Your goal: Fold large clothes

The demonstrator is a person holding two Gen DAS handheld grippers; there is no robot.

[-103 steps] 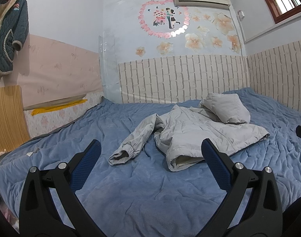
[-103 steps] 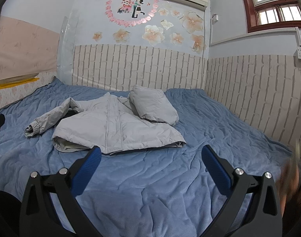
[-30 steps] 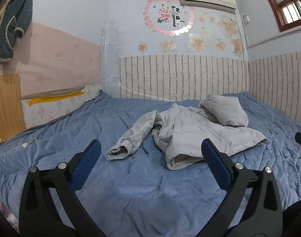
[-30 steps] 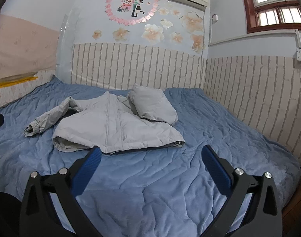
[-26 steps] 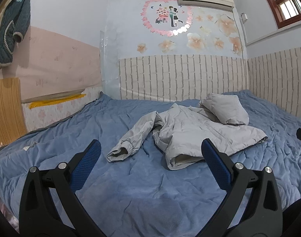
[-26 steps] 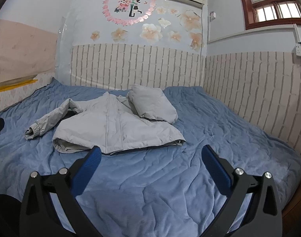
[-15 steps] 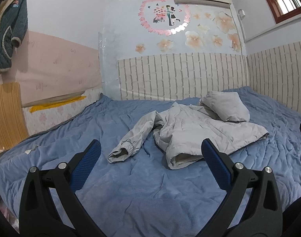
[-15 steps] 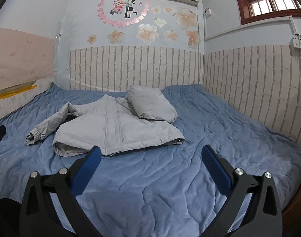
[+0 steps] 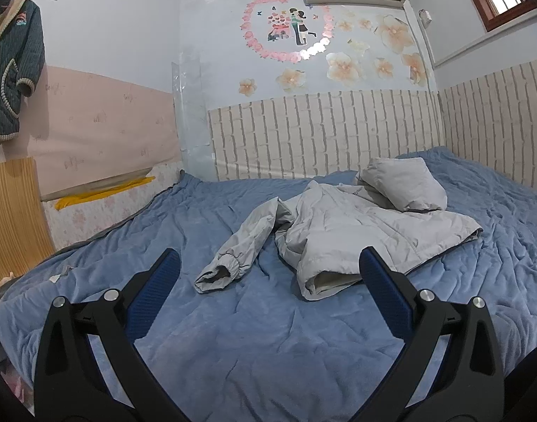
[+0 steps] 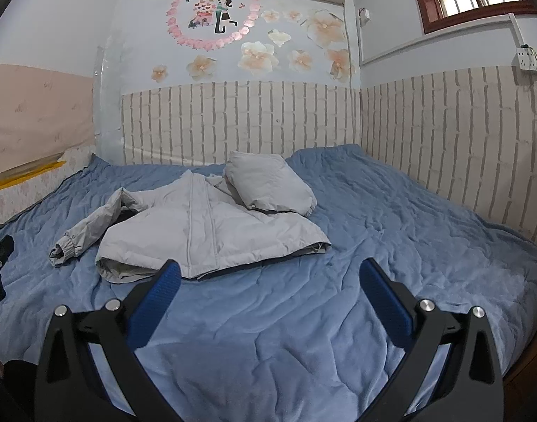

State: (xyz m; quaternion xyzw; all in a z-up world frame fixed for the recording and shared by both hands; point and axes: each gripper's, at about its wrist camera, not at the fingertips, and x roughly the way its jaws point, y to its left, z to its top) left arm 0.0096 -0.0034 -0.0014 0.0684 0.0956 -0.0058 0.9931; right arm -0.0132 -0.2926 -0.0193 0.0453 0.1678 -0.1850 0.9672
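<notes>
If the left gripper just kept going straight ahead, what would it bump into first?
Probably the grey jacket lying on the blue blanket. The left gripper is open and aims near its hem and loose sleeve; depth is hard to judge, so it might touch blanket first.

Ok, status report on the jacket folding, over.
Both tools open, left and right, empty. Grey jacket unfolded on blue bedspread, untouched. Nothing blocking.

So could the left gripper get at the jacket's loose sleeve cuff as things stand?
Probably yes: the left gripper is open, and only bare blanket lies between it and the sleeve cuff; nothing blocks the way.
</notes>
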